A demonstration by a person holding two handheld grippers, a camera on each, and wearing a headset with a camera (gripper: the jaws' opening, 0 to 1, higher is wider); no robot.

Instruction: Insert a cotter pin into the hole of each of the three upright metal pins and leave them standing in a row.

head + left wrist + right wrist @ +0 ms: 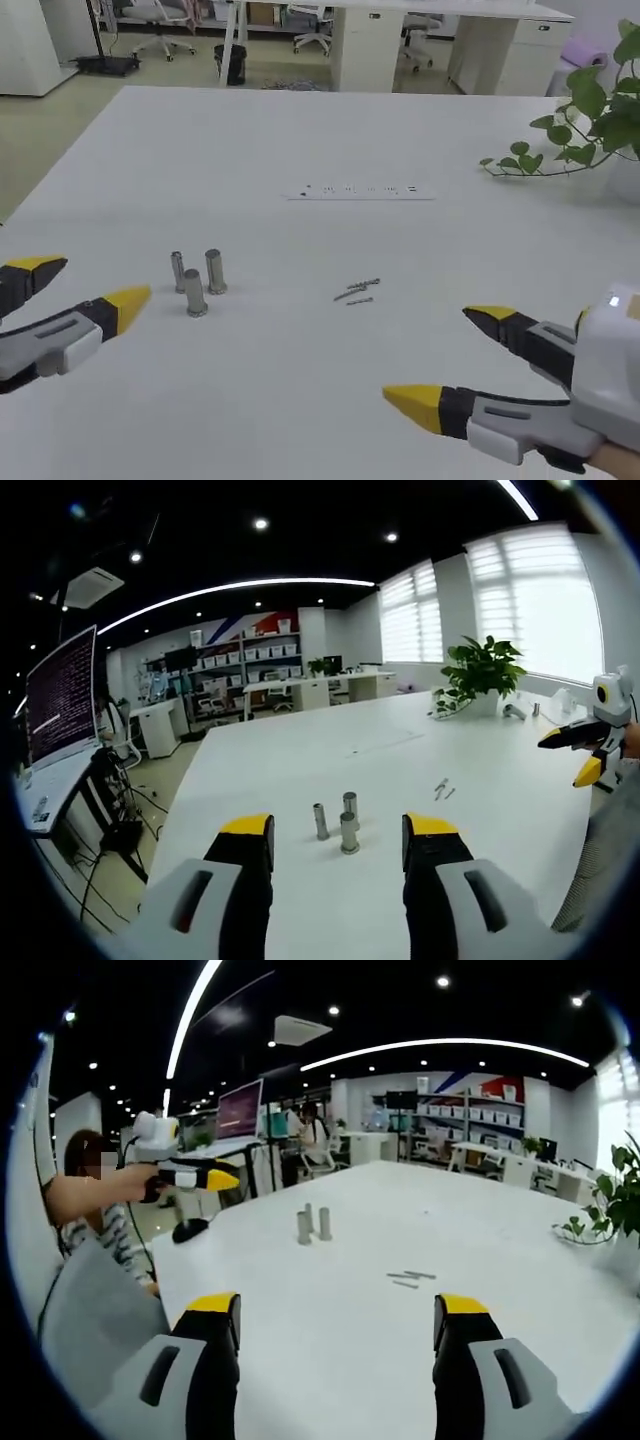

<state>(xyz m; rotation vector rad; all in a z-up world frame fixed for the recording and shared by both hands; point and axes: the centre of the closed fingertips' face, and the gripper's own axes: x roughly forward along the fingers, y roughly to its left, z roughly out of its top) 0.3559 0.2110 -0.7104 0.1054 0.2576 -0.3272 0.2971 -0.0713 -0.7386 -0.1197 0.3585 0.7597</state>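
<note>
Three upright metal pins (197,280) stand in a tight cluster on the white table, left of centre; they also show as pins (340,825) and pins (312,1224). Three small cotter pins (357,291) lie loose to their right, seen too as cotter pins (441,788) and cotter pins (410,1279). My left gripper (82,283) hovers open left of the metal pins, nothing between its yellow-tipped fingers (246,832). My right gripper (450,360) hangs open at the front right, below the cotter pins, and holds nothing.
A thin white strip (362,191) lies across the table's middle. A potted plant (590,120) stands at the right edge. Desks and office chairs (160,22) stand beyond the far edge. Bare tabletop lies between the grippers.
</note>
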